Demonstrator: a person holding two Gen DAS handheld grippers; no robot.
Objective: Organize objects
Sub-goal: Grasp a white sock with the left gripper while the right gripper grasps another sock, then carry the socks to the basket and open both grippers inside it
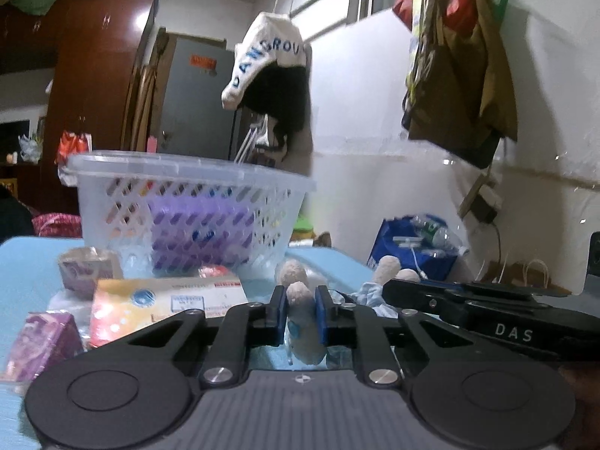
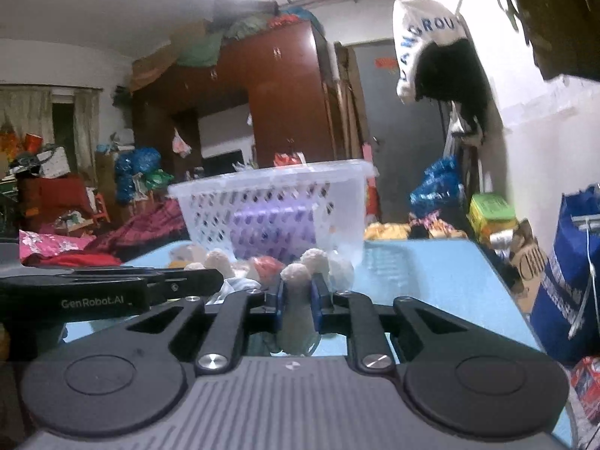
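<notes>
A soft toy (image 1: 388, 265) with beige paws and a pale blue and white body lies on the blue table (image 1: 30, 262) in front of a clear plastic basket (image 1: 187, 202). My left gripper (image 1: 302, 313) is shut on one of its limbs, and the beige paw sticks up between the blue pads. In the right wrist view my right gripper (image 2: 298, 302) is shut on another limb of the soft toy (image 2: 296, 273). Each gripper shows in the other's view: the right one (image 1: 487, 311) and the left one (image 2: 112, 288) lie close side by side.
The basket (image 2: 270, 202) holds a purple pack (image 2: 270, 228). Left of the toy lie an orange box (image 1: 150, 307), a purple box (image 1: 41, 341) and a small brownish box (image 1: 90, 266). A red item (image 2: 266, 266) sits before the basket. A blue bag (image 2: 570, 281) stands off the table's right edge.
</notes>
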